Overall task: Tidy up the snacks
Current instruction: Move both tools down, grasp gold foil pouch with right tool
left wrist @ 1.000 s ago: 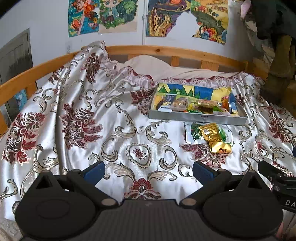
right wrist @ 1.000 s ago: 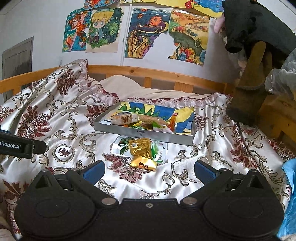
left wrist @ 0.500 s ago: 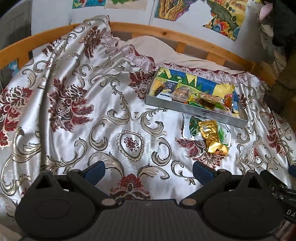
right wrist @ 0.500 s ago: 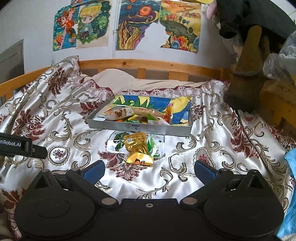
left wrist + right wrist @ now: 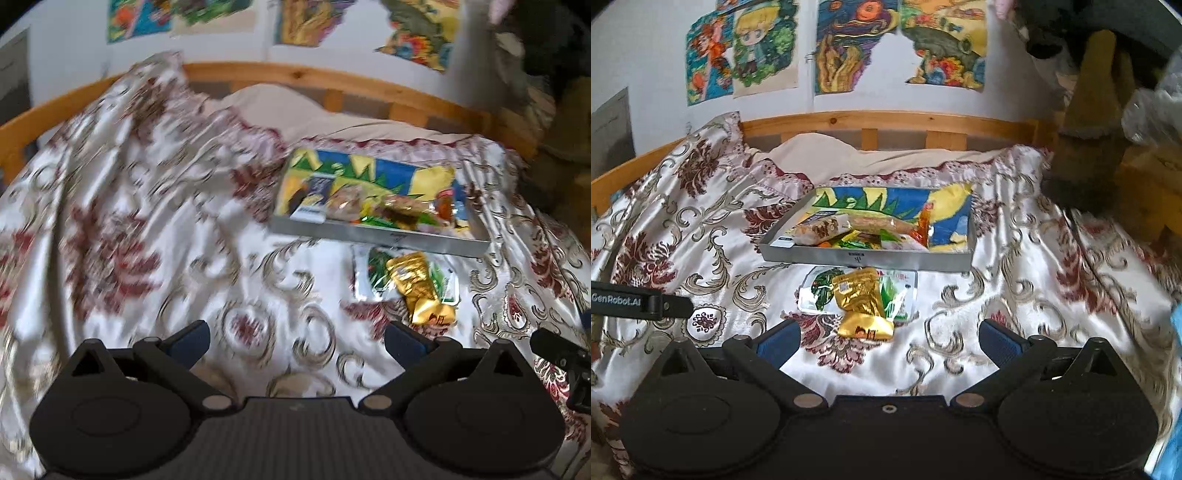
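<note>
A grey tray with a colourful liner lies on the patterned bedspread and holds several snack packets. Just in front of it a gold snack packet rests on top of a white-and-green packet. My right gripper is open, directly in front of the gold packet, which lies just beyond its fingertips. My left gripper is open and empty, further left over bare bedspread. The left wrist view is blurred.
A wooden bed rail and a cream pillow lie behind the tray. Dark clothing and a brown object hang at the right. The left gripper's body juts in at the left edge of the right wrist view. Drawings hang on the wall.
The right gripper has come closer to the gold packet and tray, which look larger now. The left gripper's view has swung, going blurred. Both grippers stay open.
</note>
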A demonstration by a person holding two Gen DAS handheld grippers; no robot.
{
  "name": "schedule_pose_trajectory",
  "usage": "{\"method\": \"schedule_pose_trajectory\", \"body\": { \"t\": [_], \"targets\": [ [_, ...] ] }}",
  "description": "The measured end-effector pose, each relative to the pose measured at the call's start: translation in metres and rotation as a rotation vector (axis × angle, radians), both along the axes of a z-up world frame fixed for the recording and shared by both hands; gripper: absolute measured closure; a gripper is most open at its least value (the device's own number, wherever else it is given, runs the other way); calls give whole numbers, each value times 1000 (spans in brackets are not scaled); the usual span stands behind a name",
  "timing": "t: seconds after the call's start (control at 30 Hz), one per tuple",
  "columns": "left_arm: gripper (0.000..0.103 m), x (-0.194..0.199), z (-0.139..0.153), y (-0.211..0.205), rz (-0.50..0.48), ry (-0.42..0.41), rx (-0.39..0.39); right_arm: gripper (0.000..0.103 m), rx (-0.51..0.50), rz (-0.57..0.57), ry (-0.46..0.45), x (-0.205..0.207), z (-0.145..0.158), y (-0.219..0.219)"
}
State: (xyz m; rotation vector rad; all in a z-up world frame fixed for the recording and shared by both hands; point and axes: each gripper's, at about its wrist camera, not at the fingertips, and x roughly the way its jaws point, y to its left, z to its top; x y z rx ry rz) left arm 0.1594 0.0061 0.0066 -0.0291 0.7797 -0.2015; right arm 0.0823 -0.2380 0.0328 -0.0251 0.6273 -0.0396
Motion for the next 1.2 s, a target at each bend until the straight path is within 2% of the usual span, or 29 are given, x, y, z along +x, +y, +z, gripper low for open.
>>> {"method": "schedule_pose_trajectory", "body": {
  "t": [0.2, 0.4, 0.6, 0.73, 0.9, 1.0, 1.07, 1.2],
  "targets": [
    [0, 36, -14, -13, -83, -16, 24, 1, -70, 128, 7, 26, -8, -3],
    [0, 67, -36, -20, -101, 16, -19, 1, -97, 220, 31, 67, -41, 5],
    [0, 87, -48, -24, -125, -17, -10, 4, -81, 246, 85, 107, -72, 15],
    [0, 98, -54, -27, -143, -39, -3, 10, -52, 222, 142, 131, -92, 15],
    [0, 108, -60, -29, -179, -82, 2, 19, -32, 193, 167, 149, -110, 17],
    [0, 109, -60, -32, -202, -106, 9, 33, -42, 151, 208, 156, -118, 15],
    [0, 109, -59, -33, -221, -122, 7, 49, -57, 131, 219, 156, -116, 14],
    [0, 106, -56, -35, -268, -144, -10, 52, -5, 106, 294, 157, -101, 4]
  ]
}}
